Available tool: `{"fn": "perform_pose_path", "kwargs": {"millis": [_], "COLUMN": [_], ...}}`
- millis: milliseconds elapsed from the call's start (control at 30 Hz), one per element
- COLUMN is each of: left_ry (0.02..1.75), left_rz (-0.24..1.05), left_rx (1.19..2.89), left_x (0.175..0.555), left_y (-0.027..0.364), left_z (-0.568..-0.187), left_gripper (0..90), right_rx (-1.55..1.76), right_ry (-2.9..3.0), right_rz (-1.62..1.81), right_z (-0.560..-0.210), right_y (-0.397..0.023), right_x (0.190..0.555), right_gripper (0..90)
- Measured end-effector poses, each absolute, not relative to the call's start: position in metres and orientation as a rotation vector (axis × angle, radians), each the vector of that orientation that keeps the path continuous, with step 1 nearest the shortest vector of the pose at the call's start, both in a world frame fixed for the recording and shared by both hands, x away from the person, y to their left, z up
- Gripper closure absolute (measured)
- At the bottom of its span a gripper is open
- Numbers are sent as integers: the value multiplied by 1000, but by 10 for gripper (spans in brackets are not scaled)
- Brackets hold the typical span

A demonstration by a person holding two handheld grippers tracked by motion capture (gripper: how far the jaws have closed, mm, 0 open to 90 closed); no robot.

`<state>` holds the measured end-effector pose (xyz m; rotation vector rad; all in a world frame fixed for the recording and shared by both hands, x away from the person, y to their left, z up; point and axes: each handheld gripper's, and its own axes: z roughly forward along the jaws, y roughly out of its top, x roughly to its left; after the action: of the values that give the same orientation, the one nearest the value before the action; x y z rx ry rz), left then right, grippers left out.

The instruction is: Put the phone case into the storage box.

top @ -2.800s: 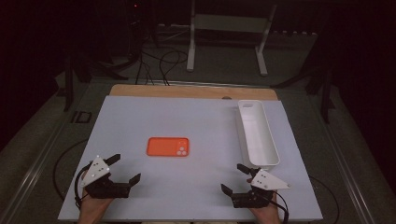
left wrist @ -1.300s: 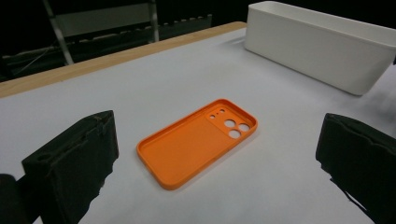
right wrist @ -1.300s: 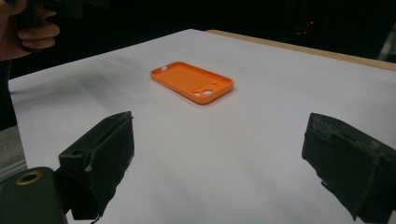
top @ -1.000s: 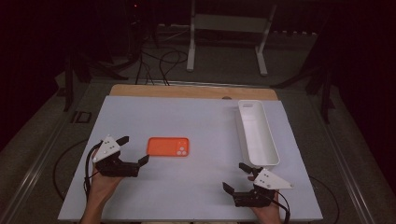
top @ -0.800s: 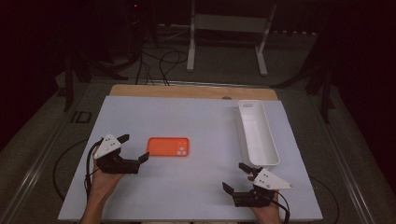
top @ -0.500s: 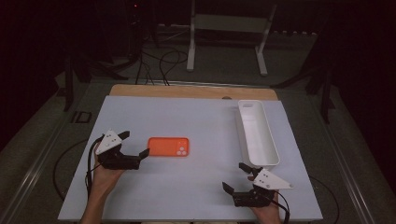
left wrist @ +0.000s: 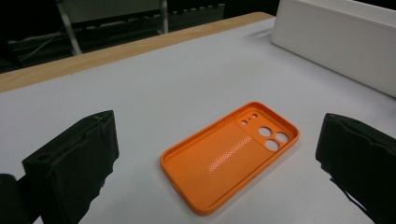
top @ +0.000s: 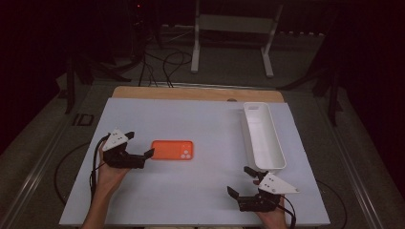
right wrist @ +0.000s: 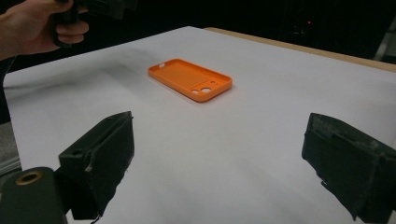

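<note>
The right gripper [top: 242, 182] sits nearest, at the table's [top: 191, 191] front edge, the hand behind it cut off by the frame; its jaws stand wide apart, holding nothing. Farther in, the left gripper [top: 141, 145] also has its jaws spread wide and empty, just beside the short end of the phone case [top: 173, 150]; whether a tip touches it cannot be told. One orange phone case lies flat, hollow side up, left of the table's middle. One long white tray [top: 274, 148] lies along the right side. Beyond, the dark background is hard to make out.
</note>
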<state>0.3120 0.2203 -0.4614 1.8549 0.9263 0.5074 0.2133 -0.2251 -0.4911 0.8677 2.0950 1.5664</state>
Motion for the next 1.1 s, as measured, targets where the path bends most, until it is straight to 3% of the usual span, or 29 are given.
{"fn": "perform_pose_path", "kwargs": {"millis": [867,1100], "left_ry": [988,1002], "left_rz": [495,485], "left_rx": [1881,1907], "left_x": [336,339], "left_y": [219,217], "left_z": [-475,-479], "left_gripper": [8,54], "right_rx": [870,868], "right_ry": [2096,2097], "right_rz": [1562,1560], "right_z": [-492,-492], "right_y": [-224,-224], "right_x": [213,213], "right_gripper": [93,93]}}
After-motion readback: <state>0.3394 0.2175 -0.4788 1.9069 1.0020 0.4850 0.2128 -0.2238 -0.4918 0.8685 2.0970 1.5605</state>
